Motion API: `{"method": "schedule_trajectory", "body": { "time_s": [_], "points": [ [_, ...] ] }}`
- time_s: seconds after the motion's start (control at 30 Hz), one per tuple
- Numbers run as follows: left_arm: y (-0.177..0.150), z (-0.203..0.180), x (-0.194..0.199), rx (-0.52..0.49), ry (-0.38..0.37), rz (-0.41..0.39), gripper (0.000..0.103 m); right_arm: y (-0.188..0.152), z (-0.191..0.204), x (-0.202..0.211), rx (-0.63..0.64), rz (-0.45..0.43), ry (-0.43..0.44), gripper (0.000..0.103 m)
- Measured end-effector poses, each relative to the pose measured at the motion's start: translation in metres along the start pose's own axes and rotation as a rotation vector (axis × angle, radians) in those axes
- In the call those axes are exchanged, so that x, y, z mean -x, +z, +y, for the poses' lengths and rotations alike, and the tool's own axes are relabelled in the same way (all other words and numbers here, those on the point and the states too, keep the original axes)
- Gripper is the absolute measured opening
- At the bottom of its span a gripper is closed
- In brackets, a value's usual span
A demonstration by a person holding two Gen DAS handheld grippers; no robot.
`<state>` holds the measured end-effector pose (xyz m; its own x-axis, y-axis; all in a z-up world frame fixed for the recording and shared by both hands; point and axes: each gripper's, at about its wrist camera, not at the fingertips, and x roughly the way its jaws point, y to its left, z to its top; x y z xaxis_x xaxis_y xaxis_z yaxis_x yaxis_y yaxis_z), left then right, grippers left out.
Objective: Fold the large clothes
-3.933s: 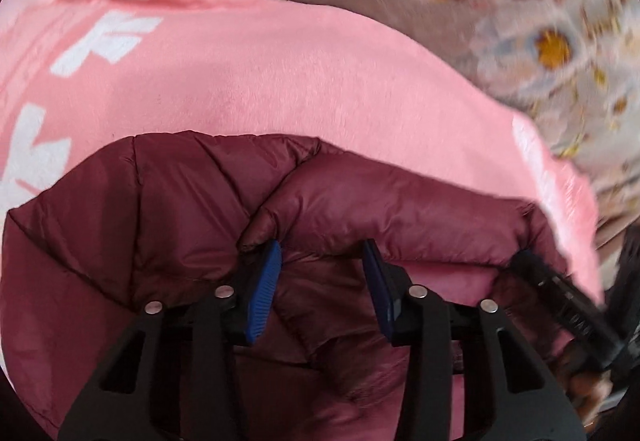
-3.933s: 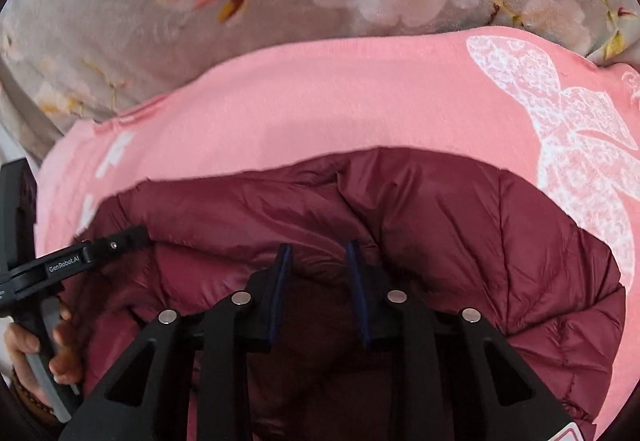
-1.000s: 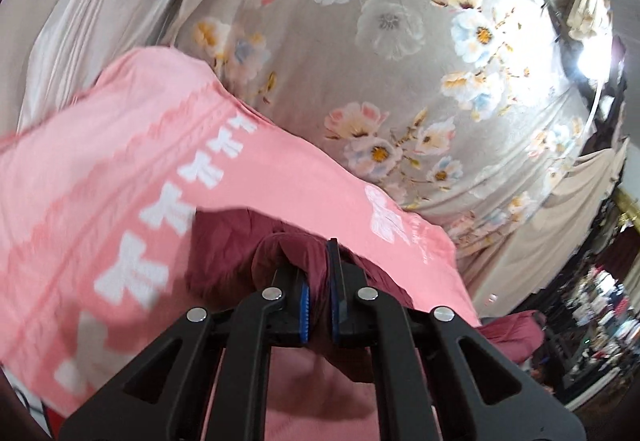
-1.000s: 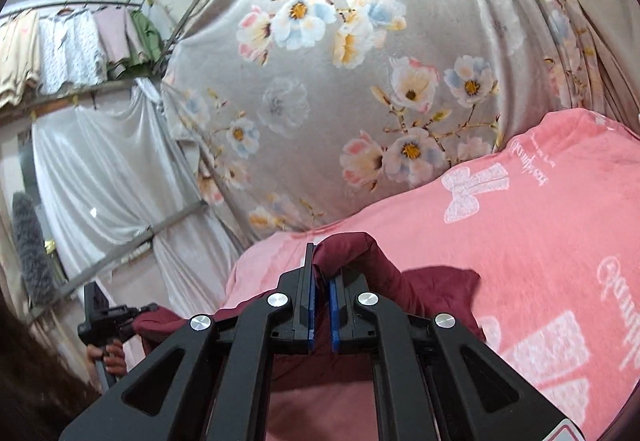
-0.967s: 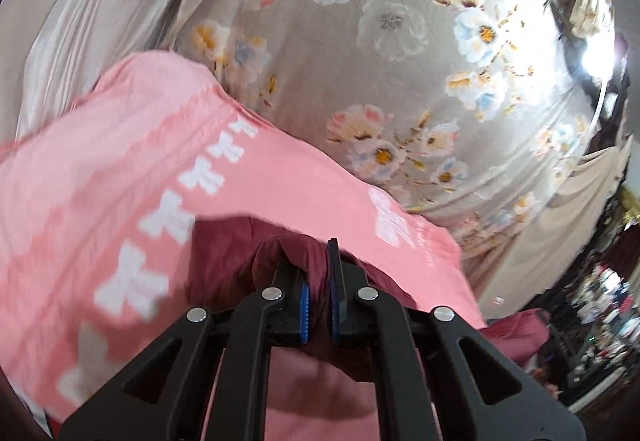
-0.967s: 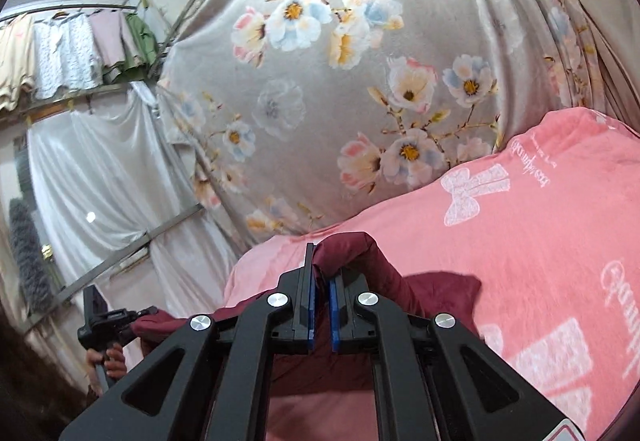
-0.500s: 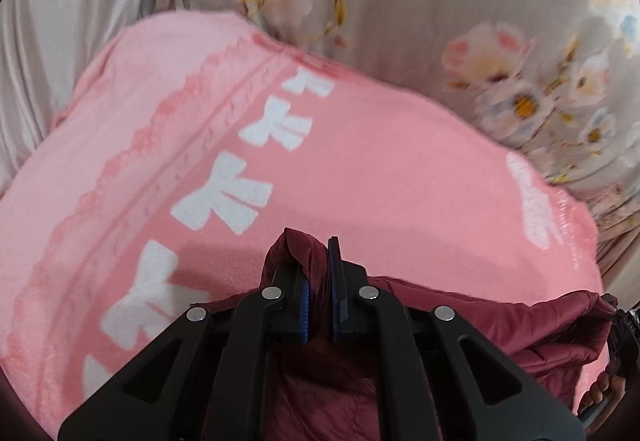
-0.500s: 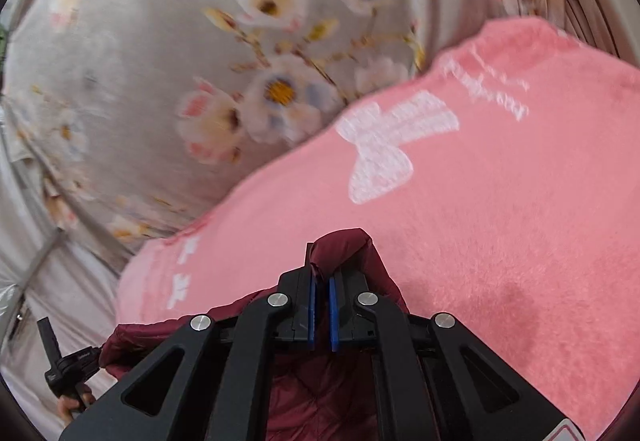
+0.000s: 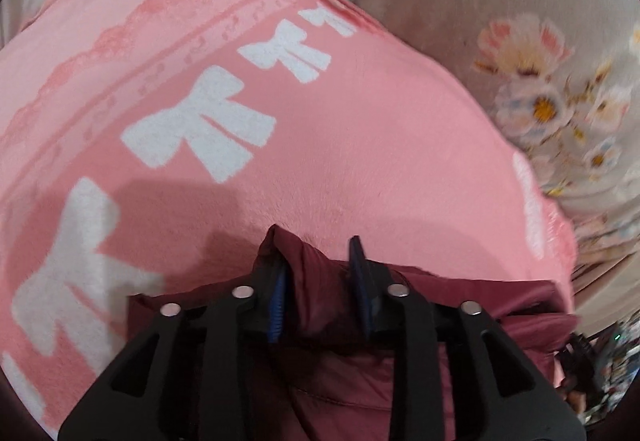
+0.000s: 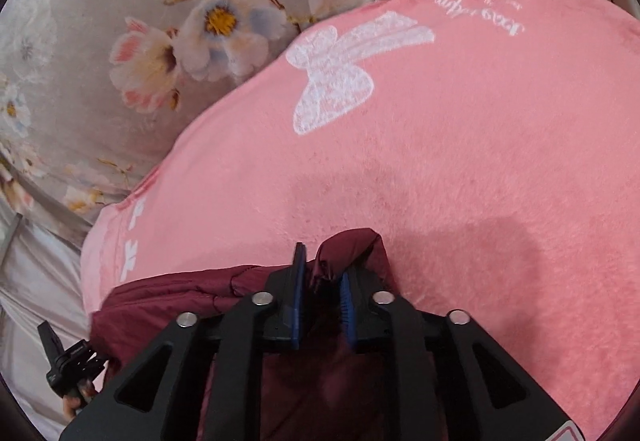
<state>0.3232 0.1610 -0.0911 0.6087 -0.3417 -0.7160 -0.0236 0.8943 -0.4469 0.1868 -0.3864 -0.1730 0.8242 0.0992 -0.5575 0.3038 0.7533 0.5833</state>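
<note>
Now, line by line:

Jacket: my maroon puffer jacket (image 9: pixel 440 321) lies on the pink blanket, at the near edge of both wrist views, its quilted shell bunched under my two tools.

Jacket edge, left side: a pinched ridge of the fabric stands up between my left fingers, leaning against the left-hand blue pad; the right-hand pad stands clear of it.

Jacket edge, right side: a glossy fold pokes up between my right fingers and spills over the right-hand one; I cannot tell whether either pad still presses it.

Left gripper (image 9: pixel 320 289): partly parted, jaws have just been opening, with cloth between them but no longer clamped.

Right gripper (image 10: pixel 322 291): a narrower gap, jaws likewise just been opening, with the fold sitting loose in the gap.

Other tool seen from the right wrist: my left tool's black body shows at the lower left corner, with fingertips of my hand (image 10: pixel 78 397) under it, just beside the jacket's far end.

Blanket: the pink blanket (image 9: pixel 360 145) is fleecy, printed with white bows (image 9: pixel 200 125) in a row and a lace-like band; from the right wrist a white butterfly print (image 10: pixel 340 77) and some script show near its far edge.

Beyond: a grey floral sheet (image 10: pixel 120 41) lies under and past the blanket, with pale plain cloth at the left.
</note>
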Motion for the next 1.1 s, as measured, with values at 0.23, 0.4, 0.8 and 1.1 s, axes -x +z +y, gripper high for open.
{"method": "schedule_trajectory", "body": {
  "time_s": [0.23,0.4,0.8,1.1],
  "points": [
    [0.014,-0.034,0.092,-0.156,0.145,-0.253,0.082,-0.008,0.055,0.076,0.194,-0.180,-0.014,0.049],
    [0.003,-0.109,0.067,-0.320,0.050,-0.141,0.081,-0.042,0.163,0.024,0.489,-0.005,0.067,0.012],
    [-0.052,-0.155,-0.100,-0.452,0.208,0.084,0.078,-0.065,0.189,-0.097,0.512,0.214,-0.067,0.007],
    [-0.075,-0.142,-0.101,-0.450,0.198,0.000,0.079,-0.090,0.184,-0.104,0.546,0.177,-0.066,0.007]
  ]
}}
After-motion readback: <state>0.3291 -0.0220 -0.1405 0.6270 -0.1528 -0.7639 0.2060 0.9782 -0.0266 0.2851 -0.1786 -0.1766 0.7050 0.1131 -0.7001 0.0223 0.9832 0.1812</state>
